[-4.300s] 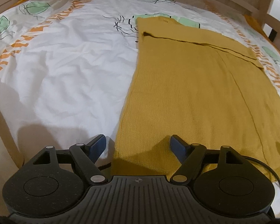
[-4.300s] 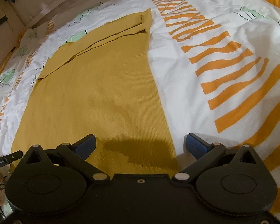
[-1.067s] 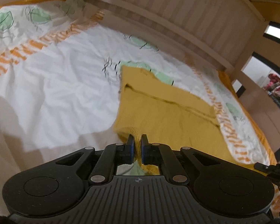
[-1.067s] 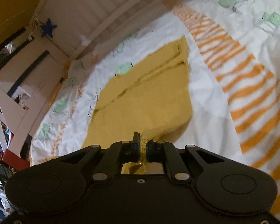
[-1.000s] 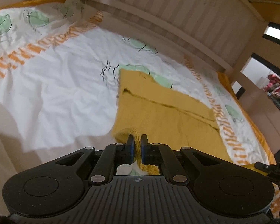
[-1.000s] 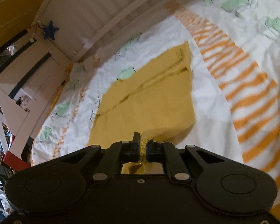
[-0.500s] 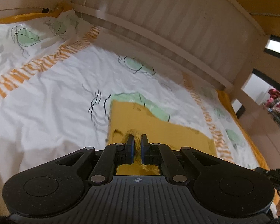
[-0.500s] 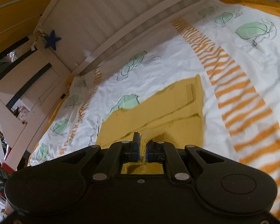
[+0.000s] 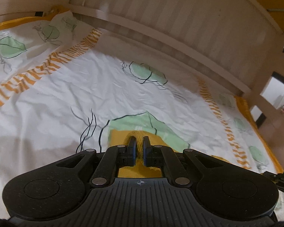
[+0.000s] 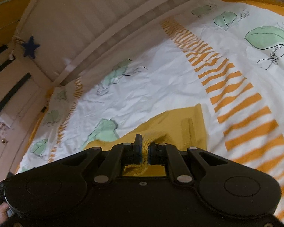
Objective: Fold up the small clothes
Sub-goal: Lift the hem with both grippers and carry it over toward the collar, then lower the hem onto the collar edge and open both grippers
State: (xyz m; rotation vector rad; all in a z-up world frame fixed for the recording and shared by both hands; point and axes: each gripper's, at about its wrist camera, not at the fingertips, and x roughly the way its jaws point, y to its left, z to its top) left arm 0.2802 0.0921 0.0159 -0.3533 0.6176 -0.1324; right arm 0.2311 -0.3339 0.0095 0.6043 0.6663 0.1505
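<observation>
Bedsheet (image 9: 108,87); mustard garment (image 10: 172,126) pinched in both claws.

Dim, warm indoor light; soft shadow on bedsheet (image 9: 47,143) at lower left. Slight motion blur, strong fisheye bending at edges.

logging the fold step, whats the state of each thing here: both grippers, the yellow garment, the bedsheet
left gripper: shut, pinching a bunched bit of the yellow garment
right gripper: shut, pinching another bit of the same garment
yellow garment: lifted at both pinched spots, the part ahead lying flat on the bedsheet, mostly hidden behind the grippers
bedsheet: spread out, lightly wrinkled
</observation>
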